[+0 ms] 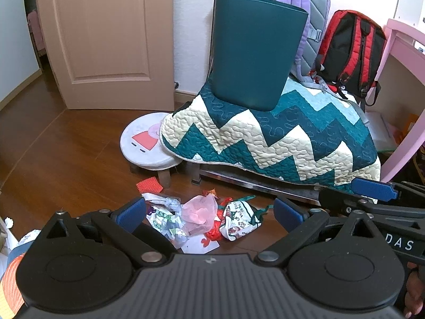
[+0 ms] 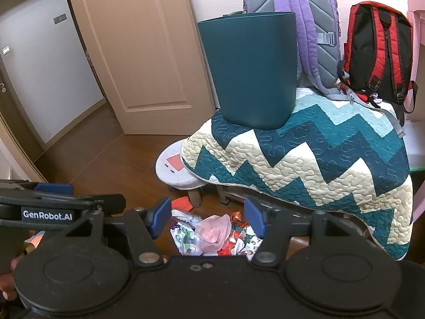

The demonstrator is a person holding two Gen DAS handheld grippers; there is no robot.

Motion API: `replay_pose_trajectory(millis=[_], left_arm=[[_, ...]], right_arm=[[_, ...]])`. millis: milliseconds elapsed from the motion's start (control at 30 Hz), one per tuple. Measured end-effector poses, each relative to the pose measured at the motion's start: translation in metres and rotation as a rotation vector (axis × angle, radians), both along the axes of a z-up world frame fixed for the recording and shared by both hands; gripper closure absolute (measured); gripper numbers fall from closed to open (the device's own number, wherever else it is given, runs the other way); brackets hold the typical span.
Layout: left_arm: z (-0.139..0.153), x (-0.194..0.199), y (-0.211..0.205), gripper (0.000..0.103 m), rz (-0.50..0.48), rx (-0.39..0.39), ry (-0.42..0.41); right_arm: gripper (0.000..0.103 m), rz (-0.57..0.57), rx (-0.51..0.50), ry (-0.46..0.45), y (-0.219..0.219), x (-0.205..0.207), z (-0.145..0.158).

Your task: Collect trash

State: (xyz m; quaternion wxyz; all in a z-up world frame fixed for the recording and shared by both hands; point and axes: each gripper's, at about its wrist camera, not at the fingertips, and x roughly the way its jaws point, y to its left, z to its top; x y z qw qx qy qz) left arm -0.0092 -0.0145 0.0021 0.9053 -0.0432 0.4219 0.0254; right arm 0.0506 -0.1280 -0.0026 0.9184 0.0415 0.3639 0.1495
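**Both hand-held grippers gape over floor litter**

Left hand-held gripper point(image 1: 209, 212) fills the foreground of its own view, blue pads spread wide with nothing between them; the right hand-held gripper point(image 2: 207, 219) hangs just beside it, equally parted and empty.

Behind them, a zigzag quilt point(image 1: 279, 138) in teal and cream drapes a low table. A dark teal bin point(image 1: 255, 55) stands upright on the quilt, with a purple backpack point(image 2: 305, 26) and a red backpack point(image 2: 377, 50) leaning on the wall behind. A small round stool point(image 1: 144, 146) pokes out from under the quilt's left edge.

On the wooden floor point(image 1: 66, 154) in front of the stool lies the trash pile point(image 1: 202, 218): a crumpled pink wrapper point(image 1: 200, 208), a printed white-green wrapper point(image 1: 240, 222), a glossy packet point(image 1: 164, 218) and a red scrap point(image 1: 150, 183), well below the bin.
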Motion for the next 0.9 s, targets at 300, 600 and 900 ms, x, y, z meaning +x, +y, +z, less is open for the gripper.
replay_pose_trajectory(millis=[300, 600, 900], left_arm=[[-0.014, 0.023, 0.012, 0.001, 0.016, -0.019, 0.029], [-0.047, 0.097, 0.044, 0.001, 0.065, -0.062, 0.097], [-0.136, 0.19, 0.052, 0.001, 0.046, -0.069, 0.274]], right_arm=[[0.042, -0.001, -0.005, 0.012, -0.002, 0.012, -0.01], [0.042, -0.089, -0.003, 0.092, -0.043, 0.072, -0.056], [0.042, -0.157, -0.014, 0.287, -0.056, 0.142, -0.152]])
